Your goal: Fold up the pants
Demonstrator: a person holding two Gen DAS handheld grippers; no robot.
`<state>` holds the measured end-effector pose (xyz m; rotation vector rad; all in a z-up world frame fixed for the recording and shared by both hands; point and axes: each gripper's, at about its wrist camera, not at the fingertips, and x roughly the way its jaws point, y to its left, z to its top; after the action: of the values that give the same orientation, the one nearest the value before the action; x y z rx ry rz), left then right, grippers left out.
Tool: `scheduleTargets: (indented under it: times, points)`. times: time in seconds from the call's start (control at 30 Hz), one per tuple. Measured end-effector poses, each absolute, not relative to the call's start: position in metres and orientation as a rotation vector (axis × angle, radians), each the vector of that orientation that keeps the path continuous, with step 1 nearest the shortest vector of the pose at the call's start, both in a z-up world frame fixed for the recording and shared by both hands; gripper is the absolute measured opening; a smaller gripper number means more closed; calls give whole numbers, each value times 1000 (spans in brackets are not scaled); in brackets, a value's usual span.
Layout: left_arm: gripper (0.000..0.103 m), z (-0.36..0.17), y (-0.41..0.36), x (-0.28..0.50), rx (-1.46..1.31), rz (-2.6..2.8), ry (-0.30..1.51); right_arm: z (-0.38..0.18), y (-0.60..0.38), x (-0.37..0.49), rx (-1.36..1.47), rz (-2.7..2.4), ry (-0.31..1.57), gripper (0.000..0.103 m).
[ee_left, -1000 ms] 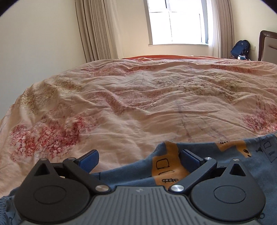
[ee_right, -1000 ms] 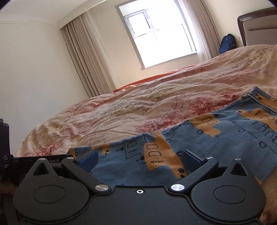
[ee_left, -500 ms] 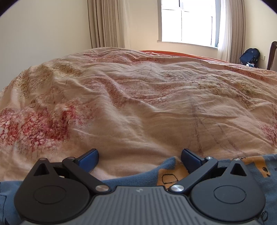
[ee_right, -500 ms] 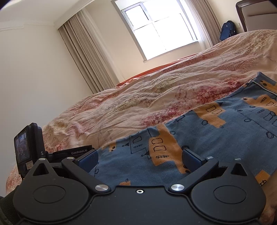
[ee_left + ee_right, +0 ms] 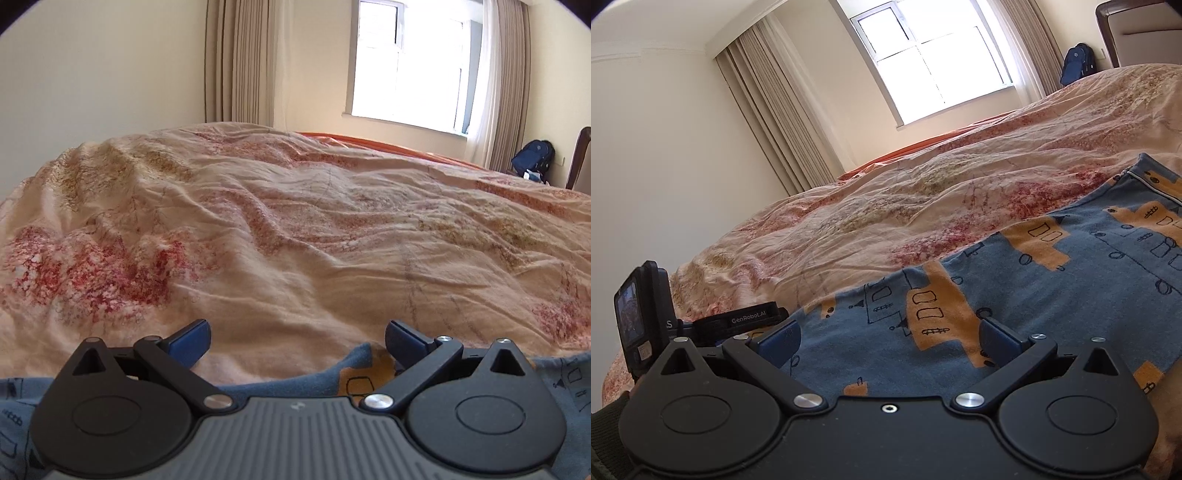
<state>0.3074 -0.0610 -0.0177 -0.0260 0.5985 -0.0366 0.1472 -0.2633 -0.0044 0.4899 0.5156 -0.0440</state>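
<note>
The pants [image 5: 1052, 280] are blue with orange blocks and black line drawings. They lie flat on the bed's floral quilt [image 5: 923, 192], spreading from near centre to the right in the right wrist view. My right gripper [image 5: 888, 343] is open and empty just above the cloth. In the left wrist view only a strip of the pants [image 5: 314, 376] shows under my left gripper [image 5: 297, 341], which is open and empty over the pants' far edge. The left gripper's body and camera [image 5: 646, 314] show at the left of the right wrist view.
The pink and red floral quilt [image 5: 295, 240] covers the whole bed. A window [image 5: 406, 62] with curtains is at the far wall. A blue backpack [image 5: 532, 158] and a dark headboard [image 5: 1137, 33] stand at the far right.
The left gripper has drawn back and turned left, so less of the pants shows under it. The right gripper has shifted slightly; the left gripper's camera has come into its view. Both stay open.
</note>
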Motion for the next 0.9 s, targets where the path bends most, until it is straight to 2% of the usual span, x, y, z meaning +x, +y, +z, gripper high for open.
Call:
scheduleTargets:
  times: [0.1, 0.3, 0.43, 0.57, 0.8, 0.9]
  points:
    - [103, -4, -68, 287, -48, -59, 548, 0, -266, 141, 504, -43, 474, 103]
    - [103, 15, -108, 253, -84, -208, 529, 29, -294, 103, 614, -100, 233, 103]
    - [103, 18, -147, 237, -77, -359, 539, 56, -336, 77, 682, -122, 179, 103]
    - [103, 6, -191, 228, -2, -472, 578, 67, -397, 62, 612, -195, 285, 103]
    - [103, -18, -238, 212, 68, -546, 520, 19, -488, 33, 704, -302, 497, 103]
    - [102, -41, -251, 217, 159, -516, 559, 1, -494, 23, 789, -288, 468, 103]
